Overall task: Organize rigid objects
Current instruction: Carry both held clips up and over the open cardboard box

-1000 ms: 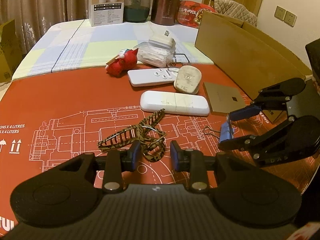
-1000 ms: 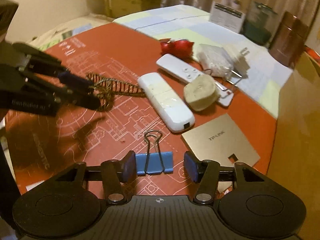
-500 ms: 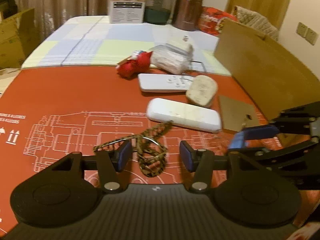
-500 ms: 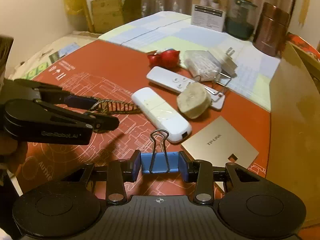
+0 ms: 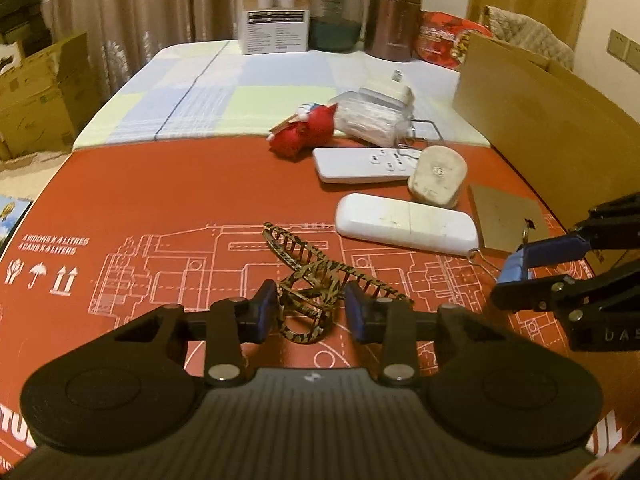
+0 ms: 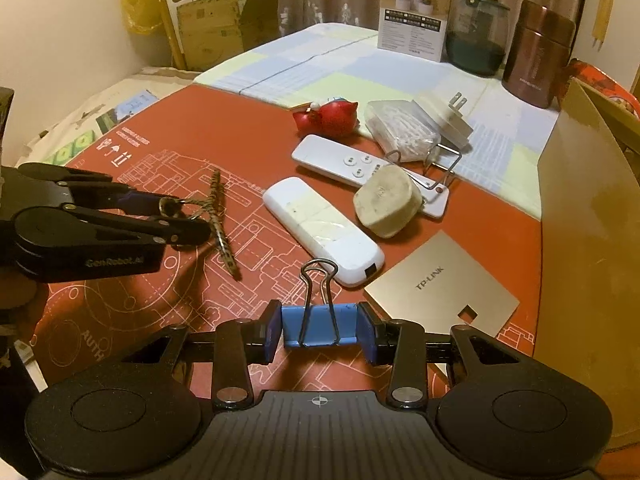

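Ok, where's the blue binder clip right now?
The blue binder clip sits between the right hand-held gripper's fingers, bottom centre of the right wrist view, just in front of the long white device and gold TP-LINK plate.

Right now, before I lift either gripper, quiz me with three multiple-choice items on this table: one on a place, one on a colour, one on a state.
1. Where is the gold TP-LINK plate?
A. Flat on the red mat, beside the long white dongle
B. On the checked cloth
C. Under the red toy

2. What colour is the binder clip?
A. Green
B. Blue
C. Yellow

3. What is the state of the right gripper?
A. Wide open over bare mat
B. Out of view
C. Shut on the binder clip

Answers: 1 A, the plate lies on the mat right of the dongle's end. 2 B, its body is blue with wire handles. 3 C, both pads press the clip's sides.
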Demonstrator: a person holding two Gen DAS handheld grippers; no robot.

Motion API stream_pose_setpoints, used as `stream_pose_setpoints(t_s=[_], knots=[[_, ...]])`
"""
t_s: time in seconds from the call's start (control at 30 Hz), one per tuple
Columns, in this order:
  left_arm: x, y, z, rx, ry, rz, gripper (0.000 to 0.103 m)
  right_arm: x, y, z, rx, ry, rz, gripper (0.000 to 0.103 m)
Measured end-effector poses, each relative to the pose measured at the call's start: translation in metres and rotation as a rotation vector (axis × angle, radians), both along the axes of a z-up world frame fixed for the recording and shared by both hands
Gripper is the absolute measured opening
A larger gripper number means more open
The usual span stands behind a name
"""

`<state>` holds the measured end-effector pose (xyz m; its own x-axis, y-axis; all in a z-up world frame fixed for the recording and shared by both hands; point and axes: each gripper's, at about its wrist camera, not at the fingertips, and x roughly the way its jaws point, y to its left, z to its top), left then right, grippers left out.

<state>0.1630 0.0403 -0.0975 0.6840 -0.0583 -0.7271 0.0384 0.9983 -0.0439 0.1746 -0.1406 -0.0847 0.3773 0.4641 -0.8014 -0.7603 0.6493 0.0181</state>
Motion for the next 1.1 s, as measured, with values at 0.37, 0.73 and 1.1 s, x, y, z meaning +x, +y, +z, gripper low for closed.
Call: stream_pose_setpoints(t_s=[0.37,0.73,1.1], knots=[[-0.003,-0.001,0.008,-0.031,0.003,-0.034,0.027,-0.001,0.001,0.009,0.031,-0.012,-0.015,0.036],[-0.012,-0.001,0.035,-0.041,-0.047,-0.03,0.027,-0.009,0.0,0.039,0.091,-0.068,-0.038,0.036],[-0.017,-0.013,0.084,-0.056,-0.143,-0.032,0.027,-0.02,-0.016,0.081,0.18,-0.171,-0.125,0.036]])
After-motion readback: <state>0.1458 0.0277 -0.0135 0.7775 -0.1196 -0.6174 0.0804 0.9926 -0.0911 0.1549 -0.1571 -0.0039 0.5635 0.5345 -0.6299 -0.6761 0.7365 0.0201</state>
